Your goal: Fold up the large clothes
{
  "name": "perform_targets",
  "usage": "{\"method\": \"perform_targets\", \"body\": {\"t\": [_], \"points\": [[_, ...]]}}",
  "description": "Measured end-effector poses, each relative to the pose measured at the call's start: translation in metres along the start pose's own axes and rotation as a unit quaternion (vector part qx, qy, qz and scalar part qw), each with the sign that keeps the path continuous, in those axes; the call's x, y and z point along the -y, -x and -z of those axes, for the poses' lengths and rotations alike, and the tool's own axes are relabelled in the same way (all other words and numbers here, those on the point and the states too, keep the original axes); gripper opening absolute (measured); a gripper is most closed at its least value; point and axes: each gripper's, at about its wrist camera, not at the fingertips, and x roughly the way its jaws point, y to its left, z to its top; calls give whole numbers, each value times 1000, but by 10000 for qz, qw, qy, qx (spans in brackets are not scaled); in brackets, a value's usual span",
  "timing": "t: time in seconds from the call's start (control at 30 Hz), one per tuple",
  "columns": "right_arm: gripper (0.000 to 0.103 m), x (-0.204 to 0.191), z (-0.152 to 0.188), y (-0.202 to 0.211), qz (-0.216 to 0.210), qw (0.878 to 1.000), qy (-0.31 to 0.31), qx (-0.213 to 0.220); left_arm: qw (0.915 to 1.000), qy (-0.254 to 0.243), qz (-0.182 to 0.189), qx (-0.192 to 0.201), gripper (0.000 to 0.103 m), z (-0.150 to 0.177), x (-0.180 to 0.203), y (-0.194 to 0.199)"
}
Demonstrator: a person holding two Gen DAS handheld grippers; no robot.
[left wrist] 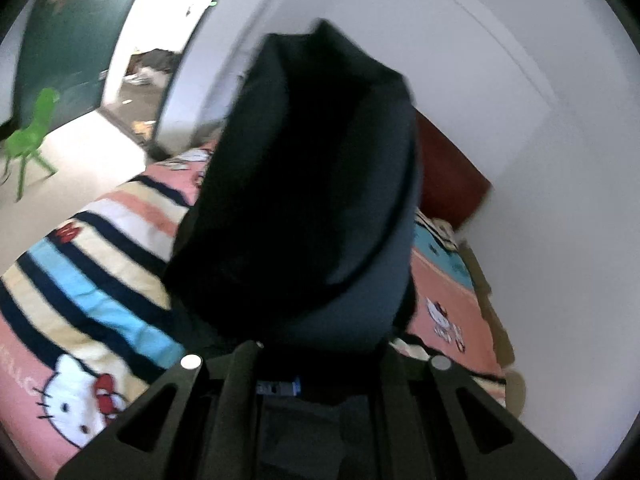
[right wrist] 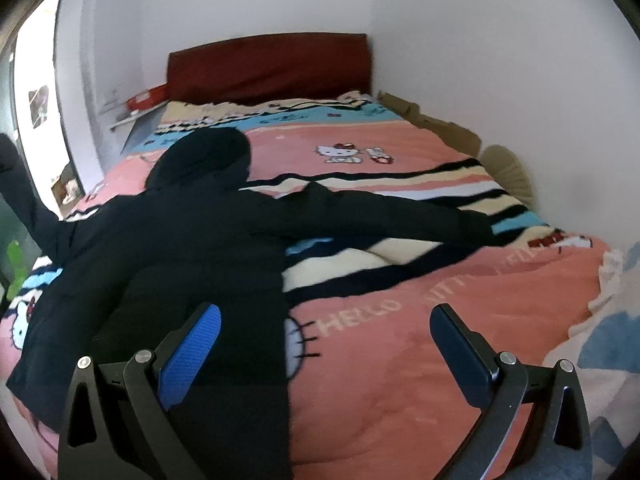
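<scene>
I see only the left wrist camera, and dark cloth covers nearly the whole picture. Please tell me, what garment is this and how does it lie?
Observer: It is a black hooded jacket, spread on the blanket, hood toward the red headboard.
Operator: Does the right gripper hold something?
Observer: No. The right gripper is open and empty, above the jacket's lower part.
Operator: Where is the far sleeve?
Observer: That sleeve lies flat, stretched out to the right across the stripes.
</scene>
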Motion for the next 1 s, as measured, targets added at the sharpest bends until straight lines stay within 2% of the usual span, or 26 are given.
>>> {"method": "perform_targets", "body": {"t": [0.17,0.33,0.53,0.63,0.83,1.0], "points": [[102,30,5,-4,29,9996,-280,9,9986,-444,183,-219,8,30,73,-30],[102,51,7,-4,45,9990,-433,64,9950,-767,297,-568,8,68,123,-67],[102,70,9,-10,63,9977,-675,45,9863,-1197,368,-1075,8,130,185,-123],[103,74,11,-13,40,9973,-727,11,9798,-1485,277,-1309,8,163,204,-148],[102,81,12,-18,-16,9964,-845,-47,9654,-1795,-119,-1889,8,234,206,-213],[102,83,14,-23,7,9960,-882,-109,9540,-1997,-331,-2213,8,270,194,-250]]}}
